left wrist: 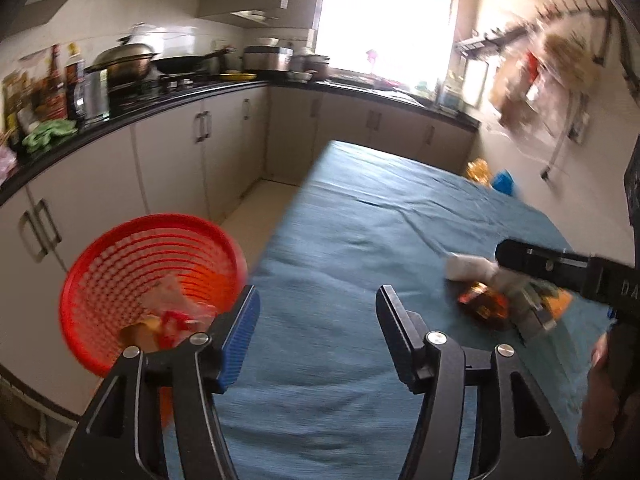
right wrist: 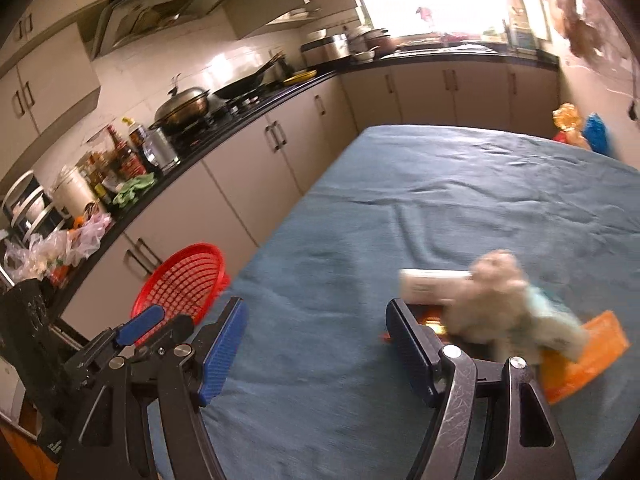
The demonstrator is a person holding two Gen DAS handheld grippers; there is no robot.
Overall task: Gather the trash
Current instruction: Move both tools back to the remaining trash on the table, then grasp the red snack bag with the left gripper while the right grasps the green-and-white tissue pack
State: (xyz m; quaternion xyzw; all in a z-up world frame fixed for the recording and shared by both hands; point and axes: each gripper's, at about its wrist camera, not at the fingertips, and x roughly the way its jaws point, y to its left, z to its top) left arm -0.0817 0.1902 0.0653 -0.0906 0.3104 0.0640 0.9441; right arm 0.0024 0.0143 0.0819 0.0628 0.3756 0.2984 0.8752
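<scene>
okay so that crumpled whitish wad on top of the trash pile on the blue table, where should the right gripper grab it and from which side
Probably grip the crumpled wad across its raised upper lump, coming down from above and the near side with the open right gripper. It sits highest on the pile, over the orange wrapper and against the white box, so a top pinch should avoid both. Blur hides finer shape.

1. The left wrist camera looks down along its own fingers, close over the near edge of the blue table (left wrist: 360, 216), facing the window (left wrist: 384, 12).
2. The right wrist camera sits further right, tilted the same way.
3. Both views share the table, the red basket (left wrist: 152, 280) (right wrist: 180, 284), the counter (left wrist: 160, 100) and the trash pile (right wrist: 500, 312).
</scene>
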